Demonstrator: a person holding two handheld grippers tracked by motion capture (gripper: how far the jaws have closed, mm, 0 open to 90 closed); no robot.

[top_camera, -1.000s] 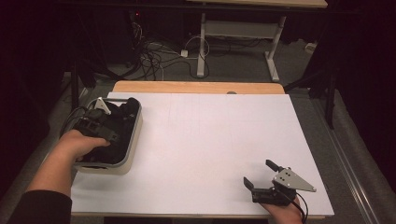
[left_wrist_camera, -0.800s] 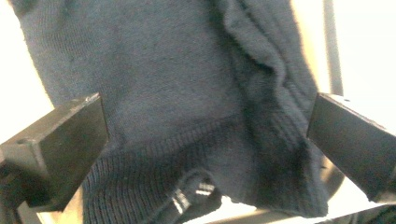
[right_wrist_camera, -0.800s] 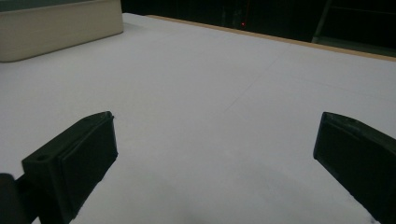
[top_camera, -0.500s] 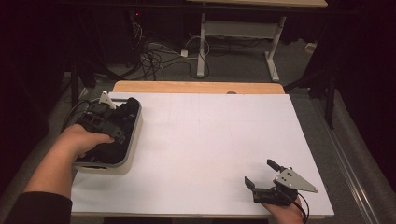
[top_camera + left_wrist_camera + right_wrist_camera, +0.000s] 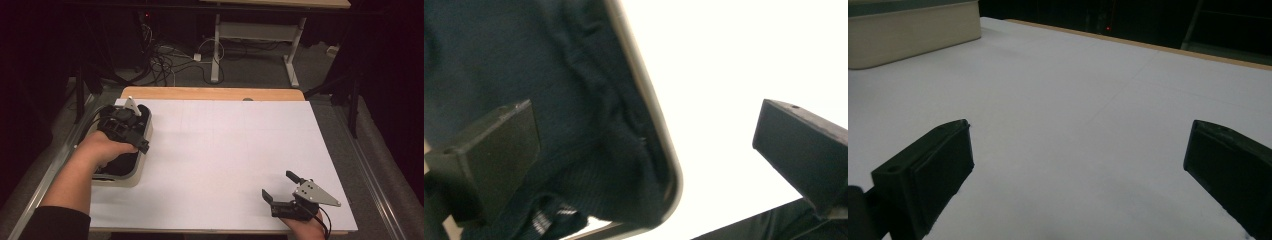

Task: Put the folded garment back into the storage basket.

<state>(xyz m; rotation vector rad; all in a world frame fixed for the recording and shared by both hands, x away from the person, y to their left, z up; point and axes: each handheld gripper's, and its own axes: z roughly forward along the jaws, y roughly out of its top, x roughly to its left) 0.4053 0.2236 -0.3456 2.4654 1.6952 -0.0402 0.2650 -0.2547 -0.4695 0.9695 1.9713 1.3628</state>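
Note:
A beige tray [image 5: 121, 180] stands at the left edge of the white table [image 5: 225, 145], with a dark cloth [image 5: 121, 162] lying in it. A hand holds my left gripper [image 5: 131, 137] over the tray, pointing down. In the left gripper view the left gripper [image 5: 644, 130] is open and straddles the tray's rim [image 5: 663, 131]. One jaw hangs over the dark cloth [image 5: 524, 60] and the other over bare table, gripping nothing. My right gripper [image 5: 279, 185] rests near the table's front right edge. It is open [image 5: 1080, 145] with only white table between the jaws.
The tray's side wall [image 5: 913, 30] appears far off to the upper left in the right gripper view. A wooden table edge [image 5: 210, 93] runs along the back. Cables and desk legs [image 5: 216, 55] lie on the floor beyond.
The left hand and its gripper have shifted a little to the right over the tray. The right gripper has barely moved.

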